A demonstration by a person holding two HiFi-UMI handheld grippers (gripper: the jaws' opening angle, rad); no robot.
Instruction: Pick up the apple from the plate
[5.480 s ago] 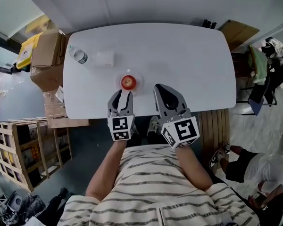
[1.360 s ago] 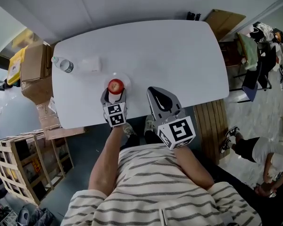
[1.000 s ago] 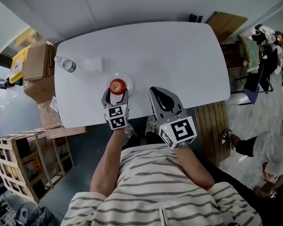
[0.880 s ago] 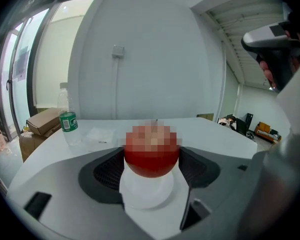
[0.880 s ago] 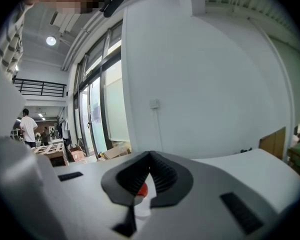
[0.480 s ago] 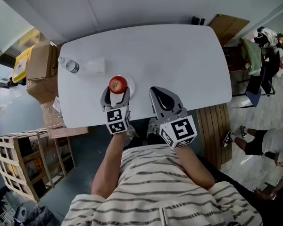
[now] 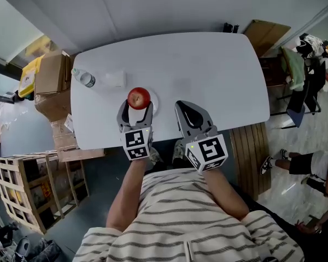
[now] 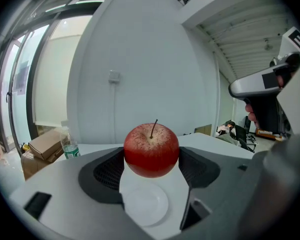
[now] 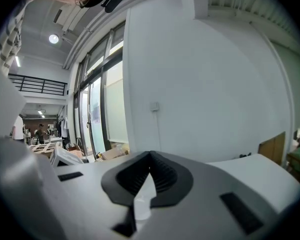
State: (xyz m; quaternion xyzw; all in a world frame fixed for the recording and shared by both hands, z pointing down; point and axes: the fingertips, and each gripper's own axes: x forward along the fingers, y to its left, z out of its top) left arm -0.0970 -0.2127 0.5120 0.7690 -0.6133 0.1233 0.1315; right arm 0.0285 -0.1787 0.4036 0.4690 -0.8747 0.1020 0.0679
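Note:
A red apple (image 7: 138, 97) with a short stem is held between the pads of my left gripper (image 7: 136, 106), which is shut on it. In the left gripper view the apple (image 8: 151, 150) hangs clear above the small white plate (image 8: 146, 204), which is bare. From the head view the plate (image 7: 154, 103) shows just right of the apple, near the front edge of the white table (image 7: 208, 64). My right gripper (image 7: 181, 103) hovers at the table's front edge, right of the plate, shut with nothing in it; its tips meet (image 9: 150, 156).
A plastic water bottle (image 7: 83, 78) and a small white box (image 7: 116, 79) stand at the table's left end. Cardboard boxes (image 7: 49, 72) and a wooden crate (image 7: 22, 173) sit on the floor to the left. A wooden panel (image 7: 249, 152) lies to the right.
My left gripper reached the plate and shut on the apple, which has since risen off the plate. The right gripper has stayed in place, shut.

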